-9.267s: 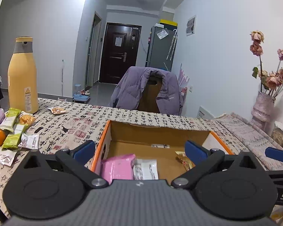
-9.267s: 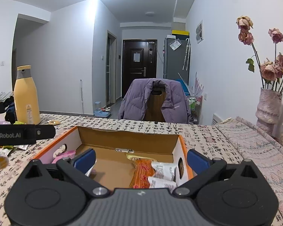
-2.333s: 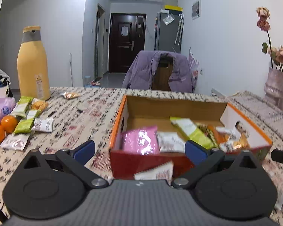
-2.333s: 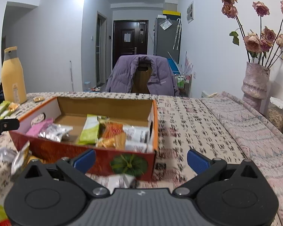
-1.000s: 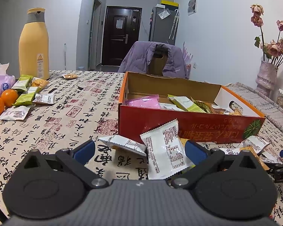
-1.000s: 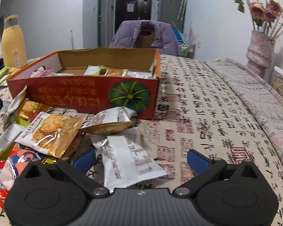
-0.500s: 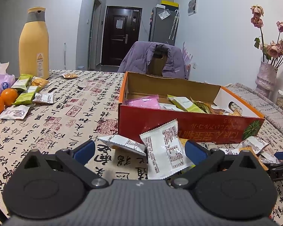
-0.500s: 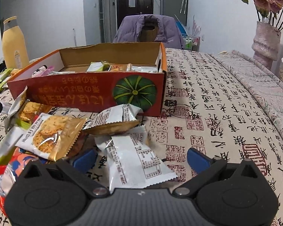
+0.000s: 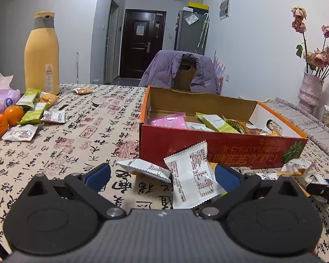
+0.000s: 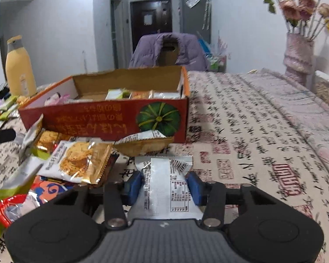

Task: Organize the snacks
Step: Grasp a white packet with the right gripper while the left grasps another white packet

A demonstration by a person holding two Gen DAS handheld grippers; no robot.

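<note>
An open red and orange cardboard box (image 9: 230,146) (image 10: 87,116) holds several snack packets. In front of it lies a loose pile of packets. My right gripper (image 10: 163,186) sits low over the tablecloth. Its jaws are closing, with a white snack packet (image 10: 164,197) between them and the blue pads pressing its two sides. My left gripper (image 9: 162,175) hangs open near the box's front wall. Another white packet (image 9: 190,175) leans up between its fingers, close to the right finger, untouched by the left one.
A tall yellow bottle (image 9: 41,54), oranges (image 9: 2,120) and several packets (image 9: 33,109) lie at the far left. A gold cracker packet (image 10: 76,160) tops the pile by the box. Behind the table stands a chair with a purple jacket (image 9: 182,70); a flower vase (image 9: 310,89) is at the right.
The right jaws have swung in from wide open onto the white packet, and that view has shifted and tilted a little. The left gripper has kept still.
</note>
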